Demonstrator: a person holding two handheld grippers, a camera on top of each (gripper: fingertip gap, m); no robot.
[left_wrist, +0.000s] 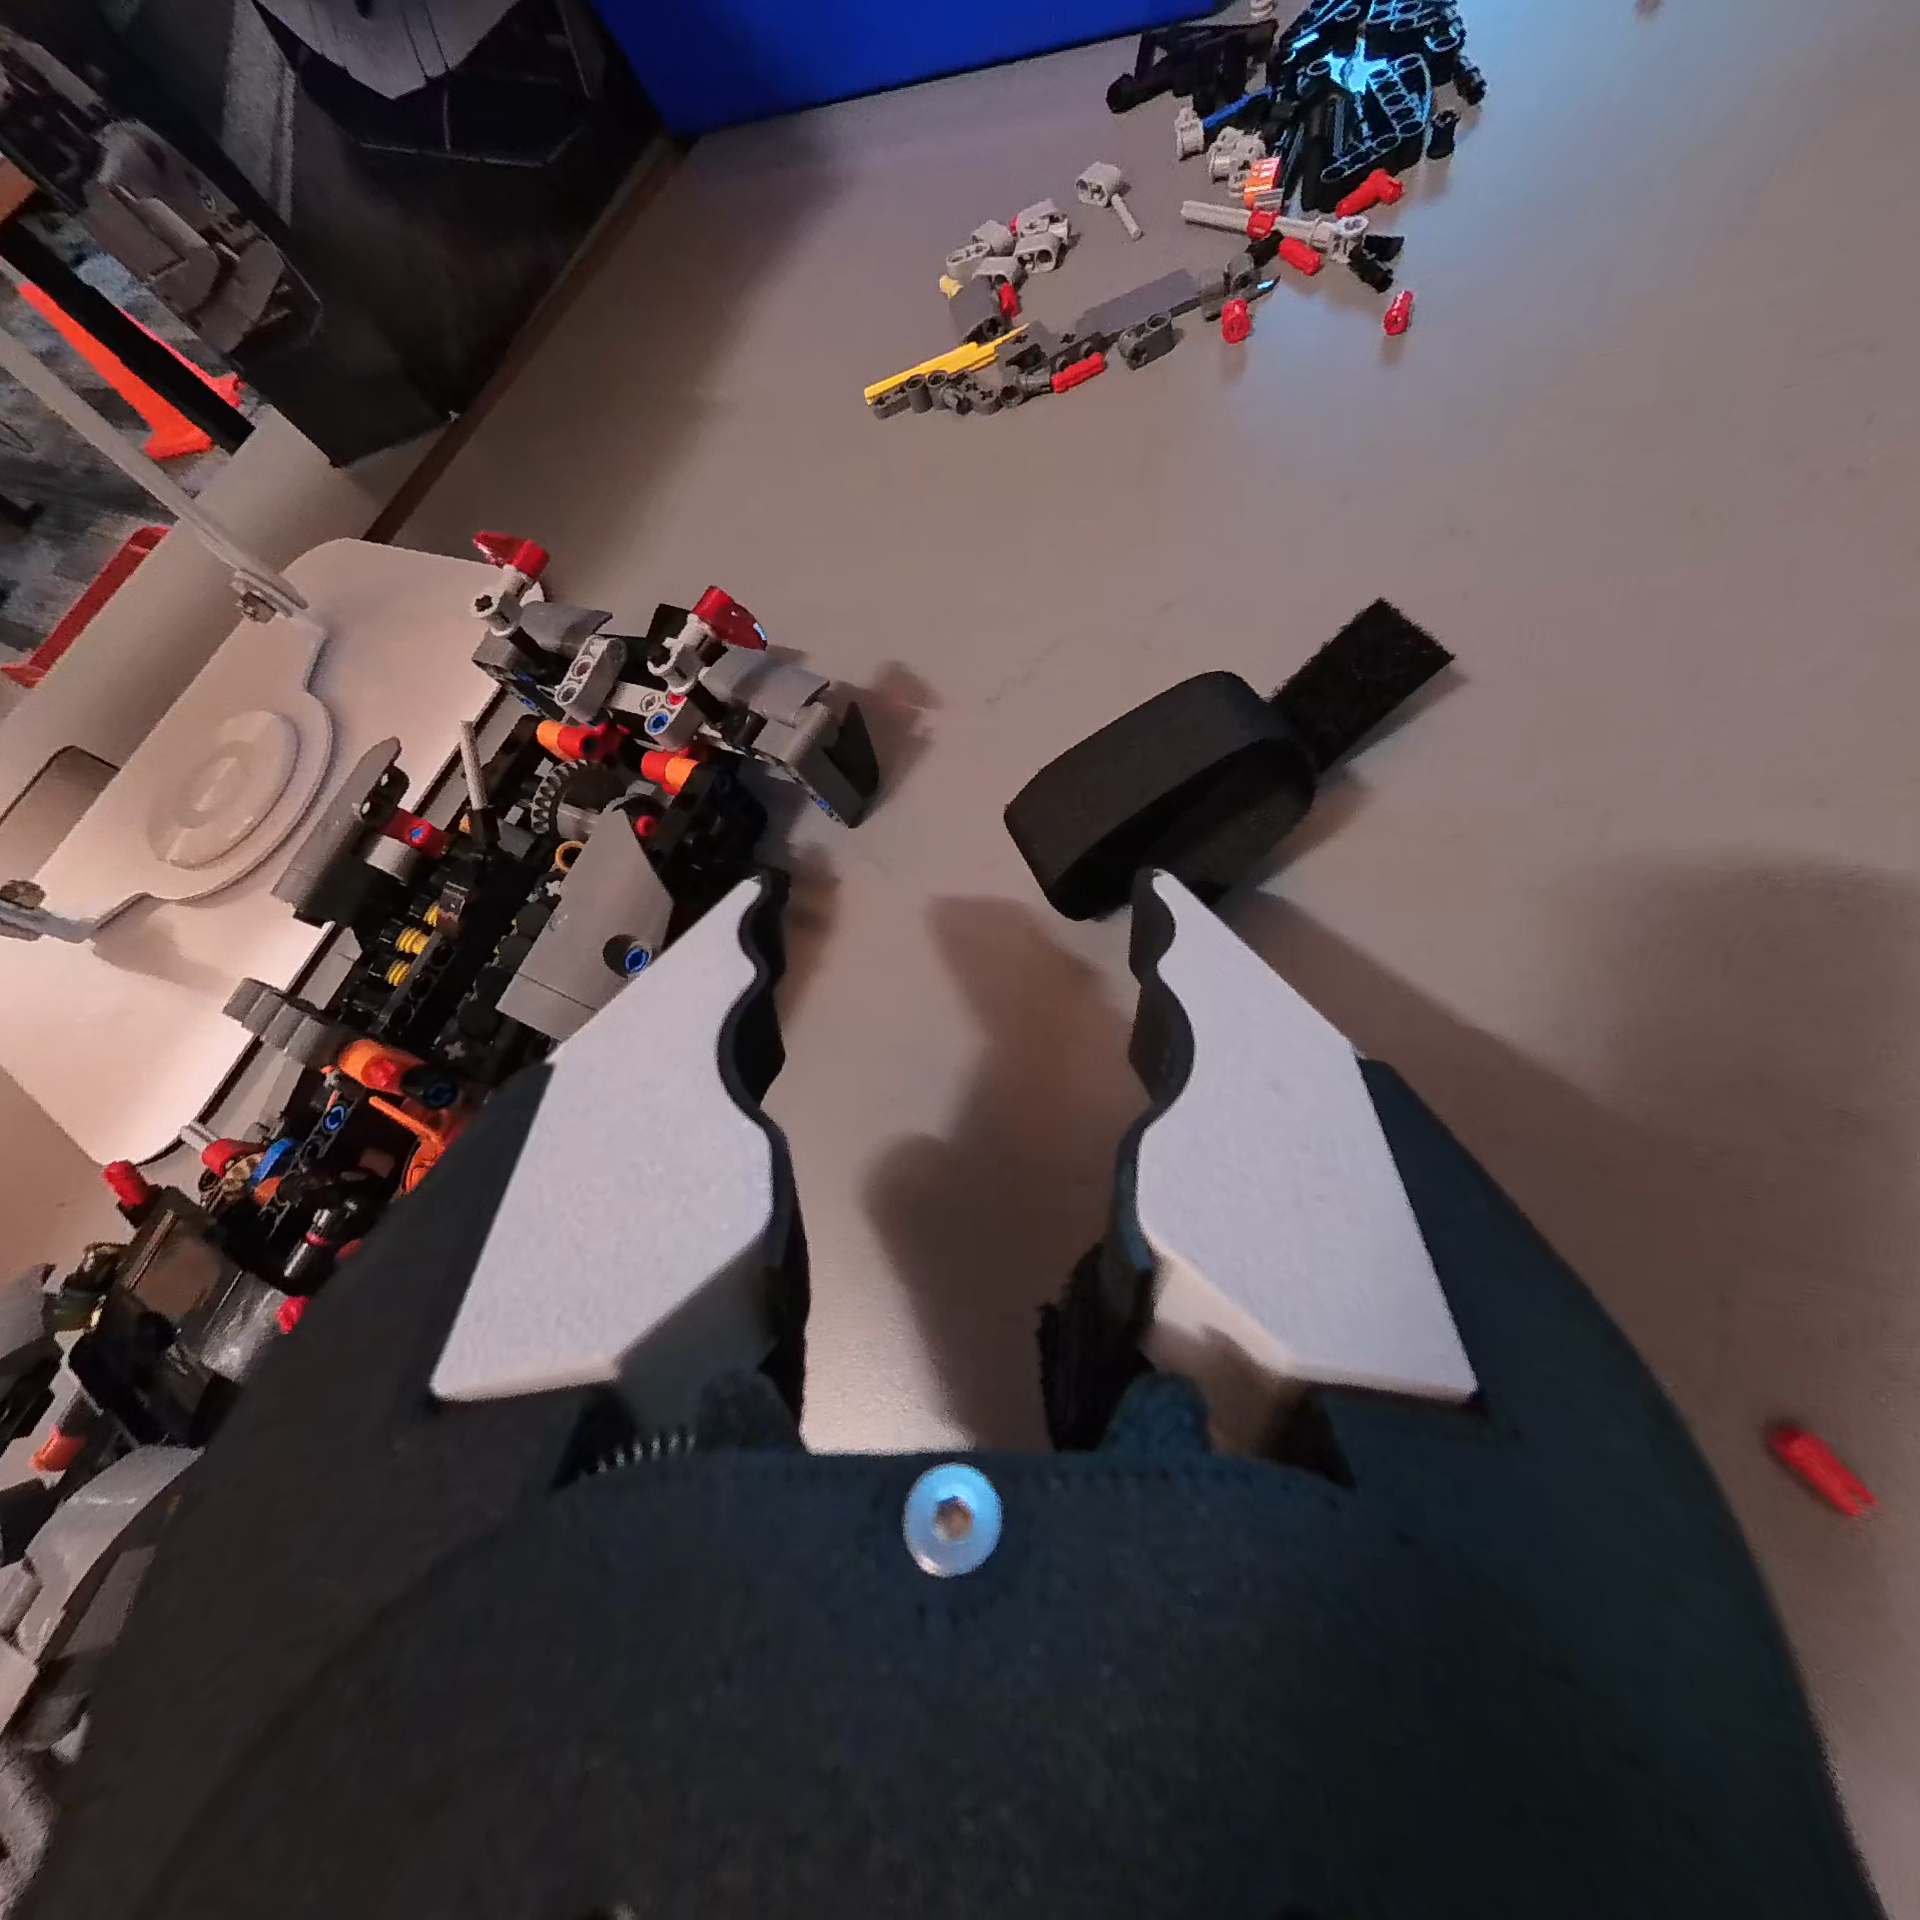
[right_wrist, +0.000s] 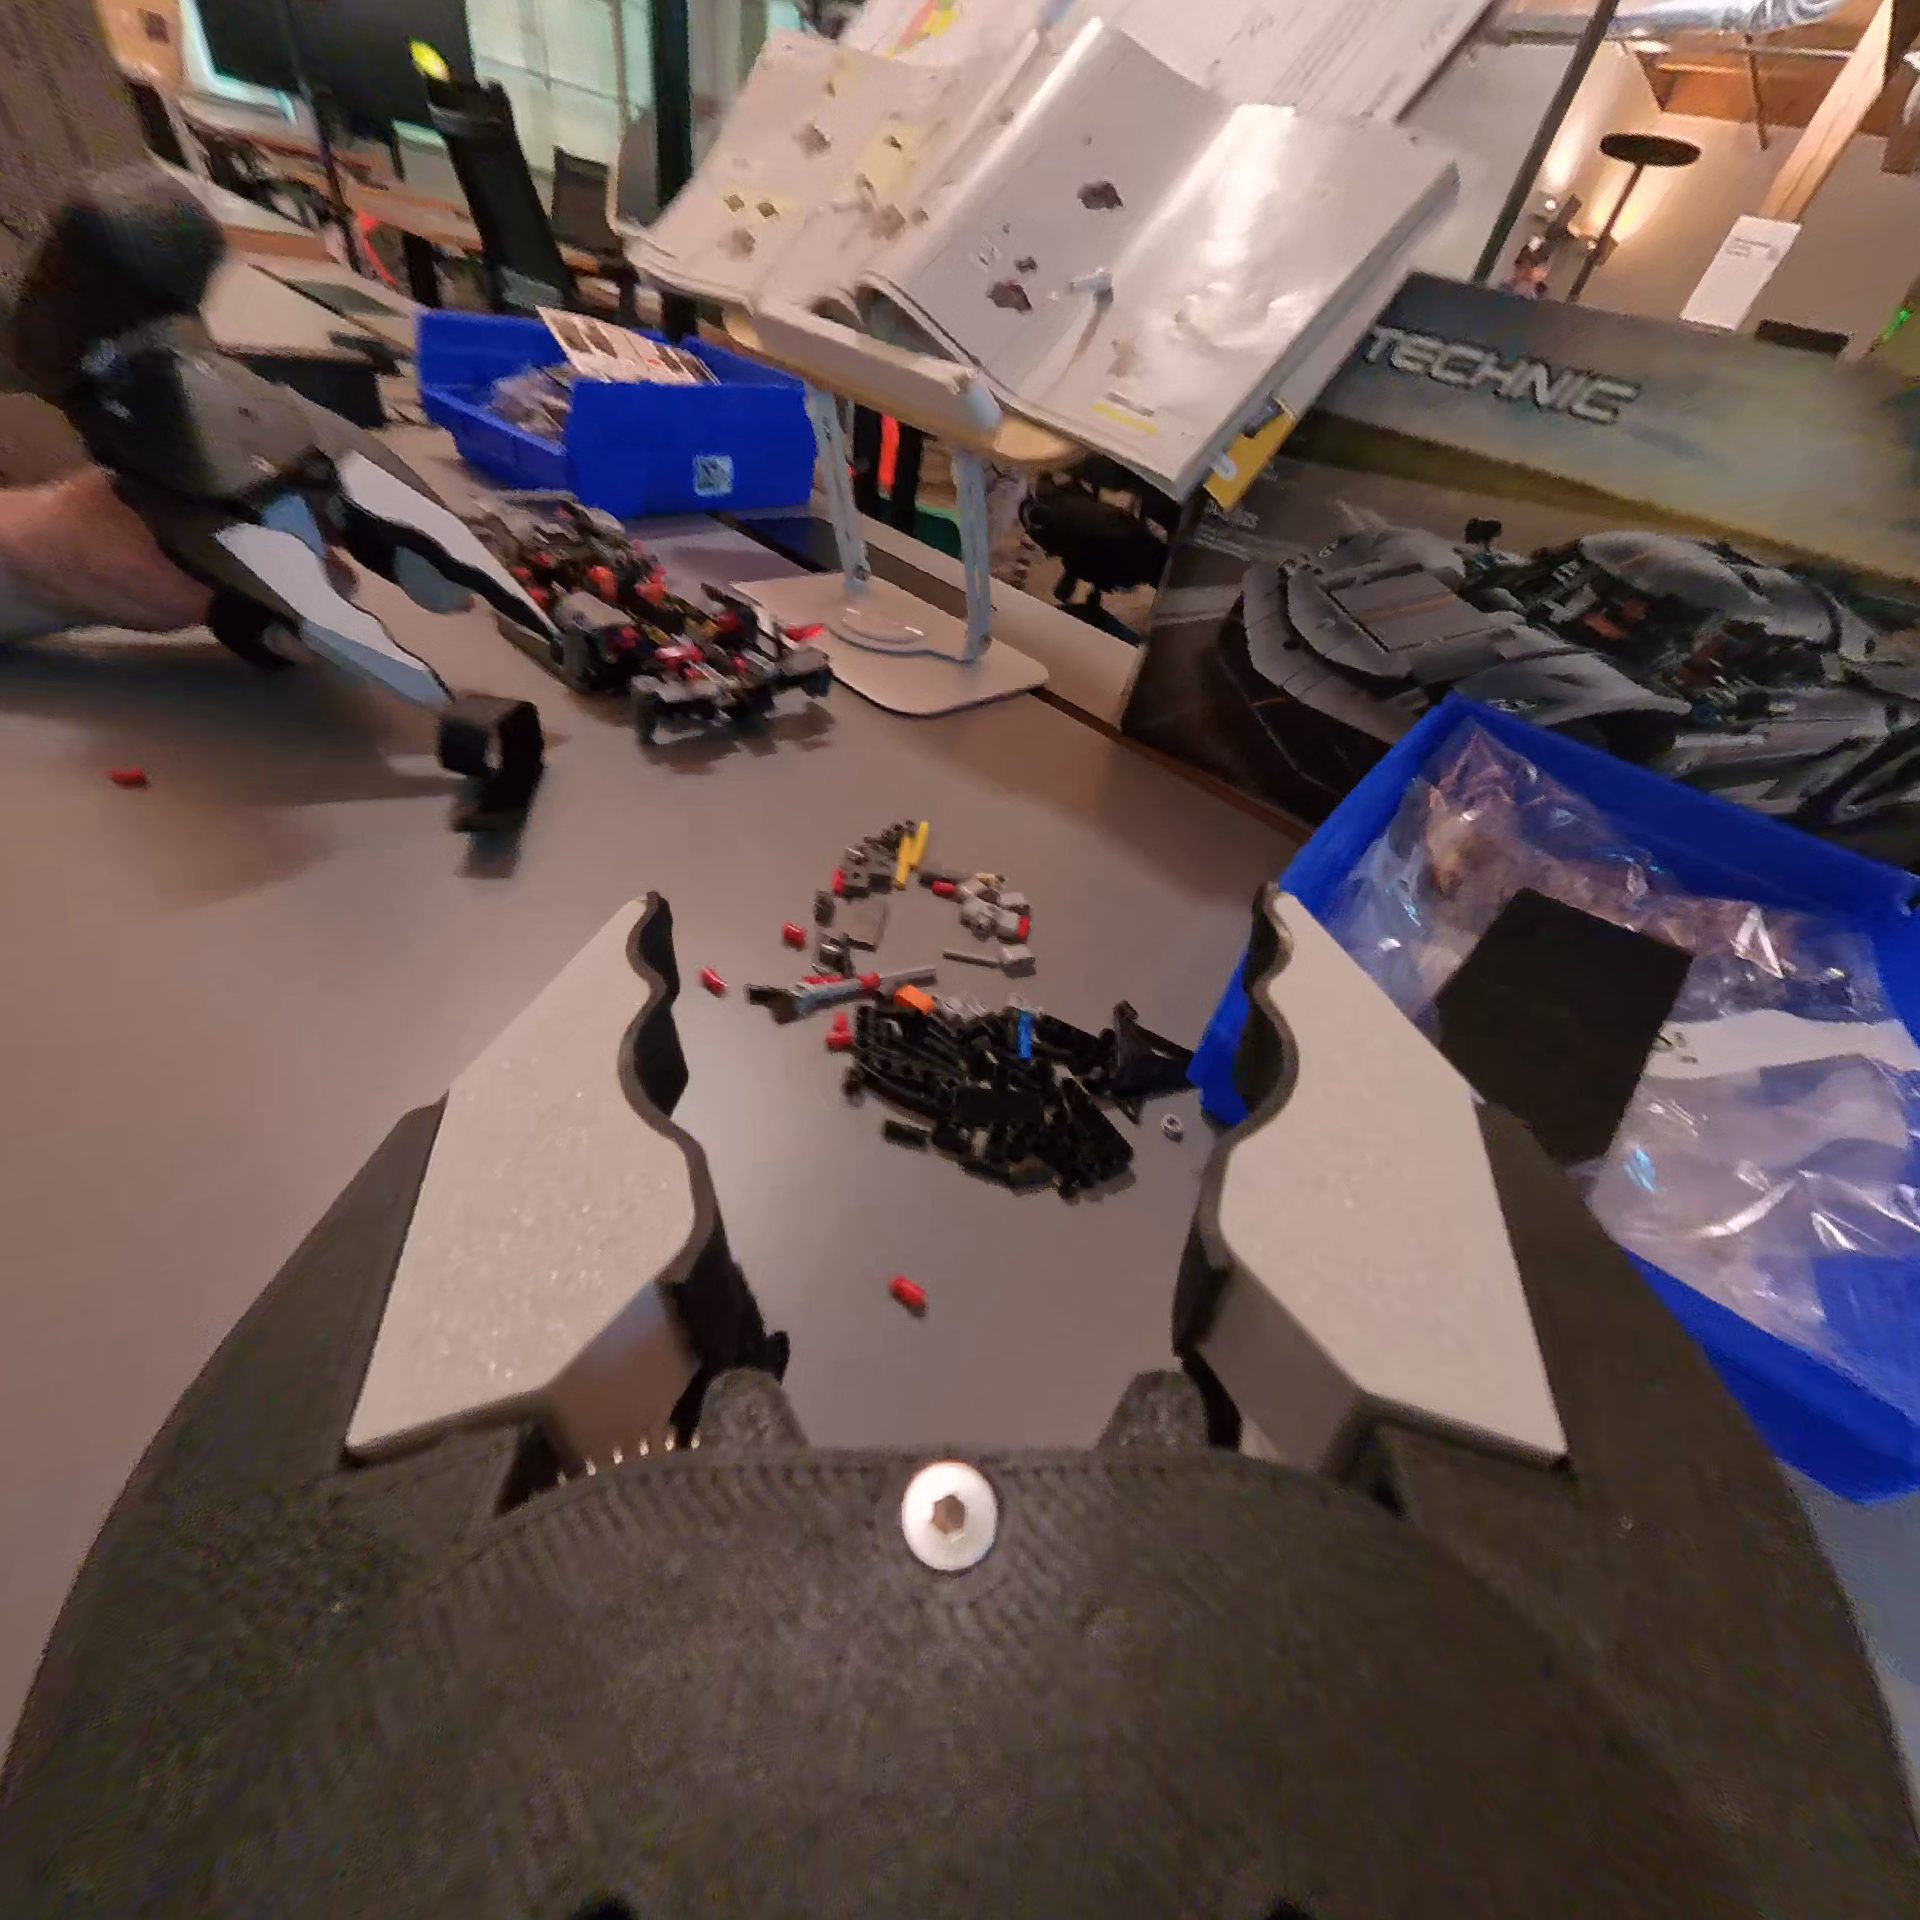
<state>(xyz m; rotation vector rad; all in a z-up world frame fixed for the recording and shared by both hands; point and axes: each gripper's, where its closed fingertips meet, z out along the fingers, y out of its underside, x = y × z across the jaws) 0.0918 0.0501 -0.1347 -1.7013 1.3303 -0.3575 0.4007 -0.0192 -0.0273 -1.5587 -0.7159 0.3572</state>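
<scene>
My left gripper (left_wrist: 961, 894) is open and empty, low over the grey table (left_wrist: 1455, 623). A black looped strap (left_wrist: 1174, 790) lies just past its right fingertip. A half-built brick car chassis (left_wrist: 623, 831) in black, grey, red and orange lies by its left fingertip. My right gripper (right_wrist: 961, 914) is open and empty above the table, pointing at a pile of small black, grey and red brick parts (right_wrist: 977, 1049). The left gripper (right_wrist: 405, 634) also shows far left in the right wrist view, next to the strap (right_wrist: 494, 753) and the chassis (right_wrist: 665, 634).
A blue bin (right_wrist: 1351, 852) with clear plastic bags sits right of my right gripper. A second blue bin (right_wrist: 644, 436), an open instruction book (right_wrist: 1039, 229) on a stand (right_wrist: 935, 665) and a large set box (right_wrist: 1558, 582) stand behind. Loose red pins (right_wrist: 907, 1291) (left_wrist: 1823, 1465) lie about.
</scene>
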